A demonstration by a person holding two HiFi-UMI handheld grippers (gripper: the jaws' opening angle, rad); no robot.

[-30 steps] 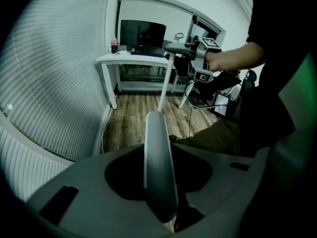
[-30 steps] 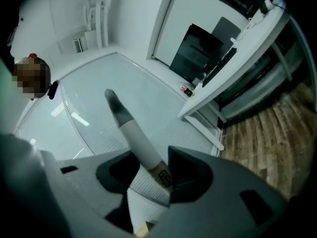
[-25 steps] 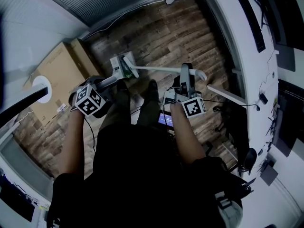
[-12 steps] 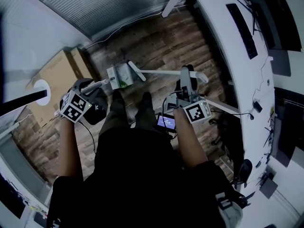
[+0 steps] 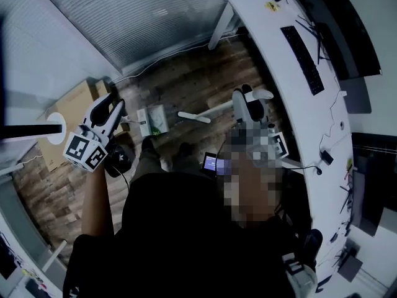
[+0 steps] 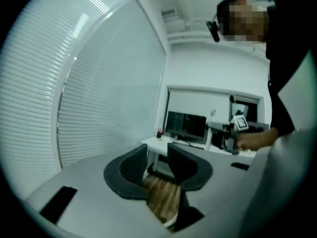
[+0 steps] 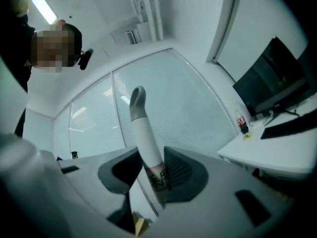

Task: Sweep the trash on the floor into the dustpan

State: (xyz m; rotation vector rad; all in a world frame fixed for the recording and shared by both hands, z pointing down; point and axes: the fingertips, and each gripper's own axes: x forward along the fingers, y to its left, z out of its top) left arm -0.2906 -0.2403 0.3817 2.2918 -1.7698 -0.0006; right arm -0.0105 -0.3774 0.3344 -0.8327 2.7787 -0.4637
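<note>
The dustpan (image 5: 153, 119) stands on the wood floor with a green scrap (image 5: 162, 128) in it. My left gripper (image 5: 113, 107) is raised to the left of it and apart from it. In the left gripper view its jaws (image 6: 158, 162) have just been closing, but they stand apart with nothing between them. My right gripper (image 5: 248, 99) is shut on the white broom handle (image 5: 214, 109). That handle (image 7: 143, 133) runs up between the jaws (image 7: 148, 170) to its grey tip.
A cardboard box (image 5: 71, 104) lies left of the dustpan. A long white desk (image 5: 291, 98) with a keyboard (image 5: 302, 51) runs along the right. Slatted blinds (image 5: 149, 17) fill the far wall. The person's feet (image 5: 149, 145) stand just below the dustpan.
Both grippers have risen. The left one has let go of the dustpan handle and swung up and to the left. The right one still holds the broom.
</note>
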